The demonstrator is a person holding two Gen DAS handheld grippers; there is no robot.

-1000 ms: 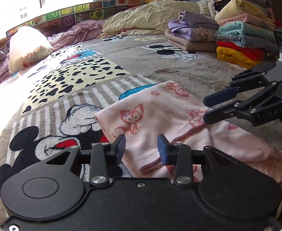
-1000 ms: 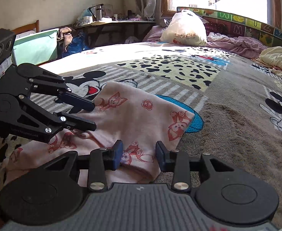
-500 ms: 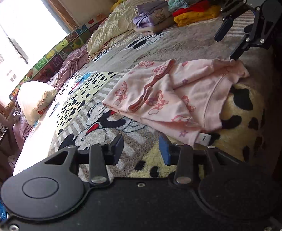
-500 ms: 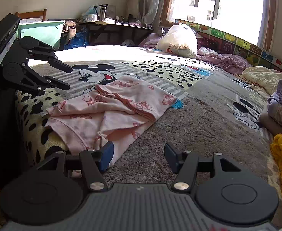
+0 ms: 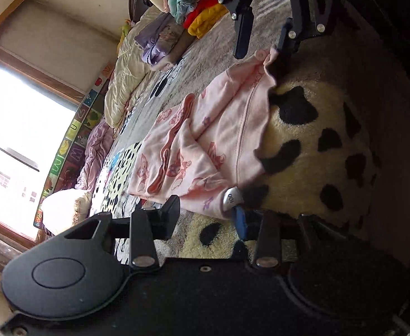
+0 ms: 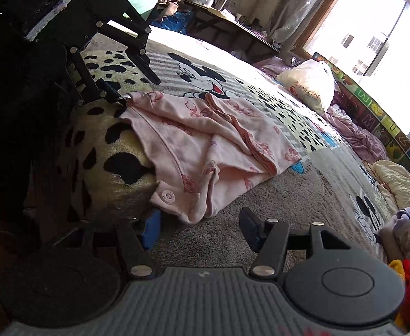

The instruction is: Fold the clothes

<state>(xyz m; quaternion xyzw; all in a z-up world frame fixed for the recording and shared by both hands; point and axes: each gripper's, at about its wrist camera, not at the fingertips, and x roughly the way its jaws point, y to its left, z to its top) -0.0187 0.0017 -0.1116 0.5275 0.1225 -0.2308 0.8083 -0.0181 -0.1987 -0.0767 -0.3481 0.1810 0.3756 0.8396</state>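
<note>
A pink garment printed with small cartoon figures lies crumpled on the blanket at the near edge of the bed, partly on its yellow patch with black spots. A silver tag at one corner of the garment reads "100". At the opposite corner sits a round snap button.

The left gripper has its jaws standing apart at the tagged corner; the tag lies against the blue pad, but the pads do not press on the cloth. The right gripper is at the buttoned corner, its jaws closing with the hem just ahead of them, not yet pinched.

Beyond the garment, the blanket shows a Mickey Mouse face. A stack of folded clothes stands further along the bed. A white bag with red writing too small to read rests near the window, beside a letter-printed mat showing "W" and "M".
</note>
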